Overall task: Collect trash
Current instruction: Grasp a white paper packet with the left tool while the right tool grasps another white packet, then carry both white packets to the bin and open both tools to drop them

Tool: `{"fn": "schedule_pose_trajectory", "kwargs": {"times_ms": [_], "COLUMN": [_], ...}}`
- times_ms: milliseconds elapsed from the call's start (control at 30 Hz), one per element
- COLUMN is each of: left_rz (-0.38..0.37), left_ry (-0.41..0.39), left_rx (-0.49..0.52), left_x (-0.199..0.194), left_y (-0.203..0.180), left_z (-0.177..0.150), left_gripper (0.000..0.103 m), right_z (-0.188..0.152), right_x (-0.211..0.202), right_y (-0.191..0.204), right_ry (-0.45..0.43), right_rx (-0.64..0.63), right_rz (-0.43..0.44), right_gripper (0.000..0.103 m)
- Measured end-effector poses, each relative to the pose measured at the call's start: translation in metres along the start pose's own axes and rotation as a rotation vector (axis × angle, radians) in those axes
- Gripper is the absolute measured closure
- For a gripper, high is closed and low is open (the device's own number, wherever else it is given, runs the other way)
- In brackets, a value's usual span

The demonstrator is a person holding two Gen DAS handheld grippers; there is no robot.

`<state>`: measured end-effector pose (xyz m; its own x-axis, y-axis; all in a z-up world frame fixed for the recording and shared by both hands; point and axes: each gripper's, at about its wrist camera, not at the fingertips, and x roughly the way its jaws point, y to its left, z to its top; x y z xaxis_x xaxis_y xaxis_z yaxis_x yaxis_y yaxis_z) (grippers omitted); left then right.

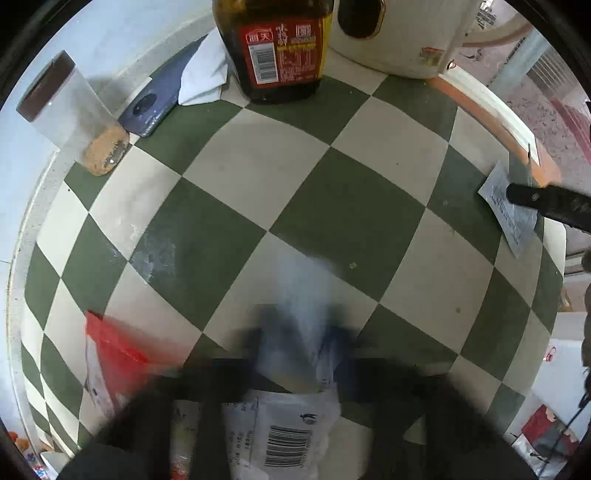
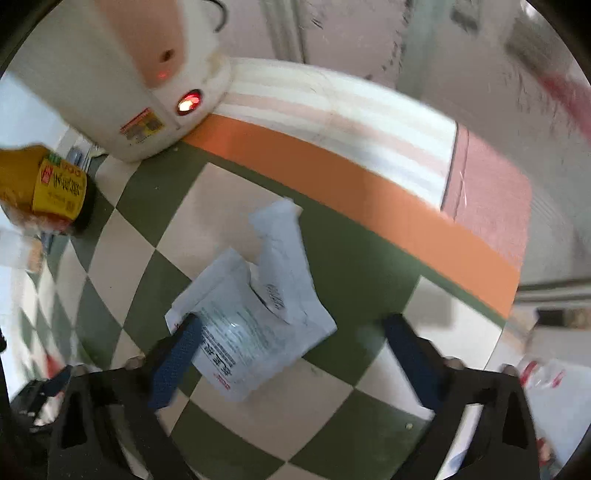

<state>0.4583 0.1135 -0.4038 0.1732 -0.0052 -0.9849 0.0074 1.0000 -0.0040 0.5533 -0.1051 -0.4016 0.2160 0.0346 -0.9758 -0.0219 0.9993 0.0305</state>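
Observation:
My left gripper (image 1: 301, 332) is shut on a white plastic wrapper with a barcode (image 1: 284, 428), blurred by motion, just above the green and cream checked tablecloth (image 1: 295, 177). A red and clear wrapper (image 1: 110, 354) lies at its left. My right gripper (image 2: 295, 328) is open, its jaws wide, around a torn pale grey sachet (image 2: 255, 302) that lies flat on the cloth. Its left finger rests on the sachet's edge. In the left wrist view the same sachet (image 1: 508, 210) lies at the right table edge under a black finger (image 1: 543, 201).
A dark sauce bottle (image 1: 277, 48), a white rice cooker (image 1: 399, 33), a phone (image 1: 159, 99), a white tissue (image 1: 203, 70) and a clear jar with grains (image 1: 74, 114) stand along the far side. An orange band (image 2: 351, 192) marks the table's edge.

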Motion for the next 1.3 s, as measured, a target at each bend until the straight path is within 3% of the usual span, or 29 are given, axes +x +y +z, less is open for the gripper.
{"fn": "schedule_pose_trajectory", "kwargs": {"times_ms": [67,133,433,700,867,1033,1167,1300], "left_rz": [-0.001,0.005,0.017,-0.019,-0.133,-0.227,-0.291,-0.321], "left_ry": [-0.005,-0.022,-0.206,-0.318,-0.33,-0.281,-0.181,-0.087], "left_rx": [-0.011,-0.022,-0.083,-0.046,0.03,0.179,0.324,0.45], "left_x": [0.001,-0.002,-0.082,-0.159,-0.18,-0.164,-0.127,-0.086], "left_y": [0.0,0.0,0.003,-0.038,-0.102,-0.198,-0.292,-0.373], "left_z": [-0.004,-0.009,-0.027,-0.006,-0.007,-0.024,-0.05,-0.085], "left_gripper": [0.1,0.1,0.1,0.1,0.1,0.1,0.1,0.1], "right_z": [-0.003,-0.006,-0.021,-0.053,-0.099,-0.169,-0.236,-0.307], "right_x": [-0.005,-0.008,-0.072,-0.143,-0.176,-0.193,-0.179,-0.139], "right_y": [0.009,0.01,-0.023,-0.077,-0.148,-0.224,-0.292,-0.361], "right_ry": [-0.042,-0.043,-0.172,-0.287,-0.345,-0.356,-0.316,-0.242], "right_rx": [-0.049,-0.048,0.064,0.169,0.266,0.383,0.514,0.653], "right_rz": [-0.039,0.01,0.188,0.291,0.286,0.207,0.136,0.081], "right_gripper": [0.074,0.083,0.086,0.086,0.086,0.086,0.086,0.086]}}
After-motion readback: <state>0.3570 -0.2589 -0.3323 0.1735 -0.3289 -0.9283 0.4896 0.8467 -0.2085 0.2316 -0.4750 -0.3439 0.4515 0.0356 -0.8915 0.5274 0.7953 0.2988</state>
